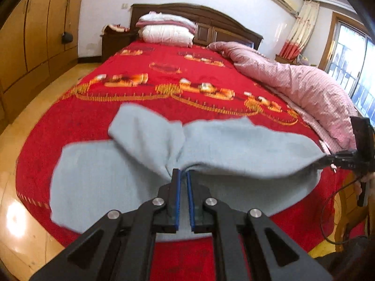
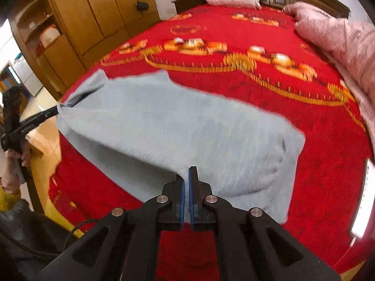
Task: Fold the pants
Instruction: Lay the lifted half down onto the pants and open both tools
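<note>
Grey pants (image 1: 234,145) (both claws clamped), stretched sideways

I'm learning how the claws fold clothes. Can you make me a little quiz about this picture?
1. True or false: both claws are shut on the light blue pants.
2. What does the lower part of the pants lie on?
A. a wooden floor
B. a red bedspread
C. a white pillow
3. Fill in the word: the bunched-up quilt along one side of the bed is ____.

Key:
1. True. The left claw and the right claw each pinch an edge of the cloth.
2. B, the red bedspread with gold patterns.
3. Pink; see the pink quilt.
</note>
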`<state>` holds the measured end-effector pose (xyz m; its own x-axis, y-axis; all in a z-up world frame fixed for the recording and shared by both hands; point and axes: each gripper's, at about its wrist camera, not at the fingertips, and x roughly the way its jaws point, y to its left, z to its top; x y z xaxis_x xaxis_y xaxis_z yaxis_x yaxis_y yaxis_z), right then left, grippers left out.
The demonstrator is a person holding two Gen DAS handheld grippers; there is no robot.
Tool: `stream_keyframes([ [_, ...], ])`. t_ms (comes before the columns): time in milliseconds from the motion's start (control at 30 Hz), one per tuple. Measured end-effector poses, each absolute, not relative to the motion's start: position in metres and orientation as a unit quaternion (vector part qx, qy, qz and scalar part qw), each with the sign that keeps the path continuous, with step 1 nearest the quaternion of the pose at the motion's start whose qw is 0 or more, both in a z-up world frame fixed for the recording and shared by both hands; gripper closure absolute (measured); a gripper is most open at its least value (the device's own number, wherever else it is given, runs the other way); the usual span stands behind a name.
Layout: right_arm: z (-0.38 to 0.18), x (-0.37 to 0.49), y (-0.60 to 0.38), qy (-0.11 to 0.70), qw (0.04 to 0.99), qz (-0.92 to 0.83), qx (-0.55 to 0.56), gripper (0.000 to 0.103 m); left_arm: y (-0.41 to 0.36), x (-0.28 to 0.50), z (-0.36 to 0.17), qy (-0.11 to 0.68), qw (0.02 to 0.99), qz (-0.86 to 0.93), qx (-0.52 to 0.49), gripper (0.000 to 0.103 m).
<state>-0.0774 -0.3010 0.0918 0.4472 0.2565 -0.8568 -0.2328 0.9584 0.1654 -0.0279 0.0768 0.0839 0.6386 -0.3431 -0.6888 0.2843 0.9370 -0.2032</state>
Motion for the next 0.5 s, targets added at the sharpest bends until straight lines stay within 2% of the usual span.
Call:
stream_keyframes([
  [133,0.07,-0.08,-0.3,0.516,0.848,0.12,0.008,0.098,0.084,-0.033,0.057,0.418,0.892,-0.163,-0.06,0.098],
  [367,0.048,-0.085,-0.297,0.517,0.852,0.07,0.042,0.084,0.083,-0.035,0.038,0.454,0.875,-0.147,-0.081,0.097],
  [400,0.049,-0.087,-0.297,0.512,0.855,0.066,0.051,0.082,0.083,-0.036,0.037,0.454,0.875,-0.145,-0.087,0.096],
  [467,0.051,-0.093,-0.297,0.504,0.859,0.055,0.073,0.074,0.081,-0.036,0.039,0.453,0.873,-0.149,-0.103,0.085],
  [500,0.054,-0.099,-0.297,0.497,0.862,0.048,0.083,0.072,0.08,-0.036,0.039,0.453,0.872,-0.151,-0.112,0.074],
])
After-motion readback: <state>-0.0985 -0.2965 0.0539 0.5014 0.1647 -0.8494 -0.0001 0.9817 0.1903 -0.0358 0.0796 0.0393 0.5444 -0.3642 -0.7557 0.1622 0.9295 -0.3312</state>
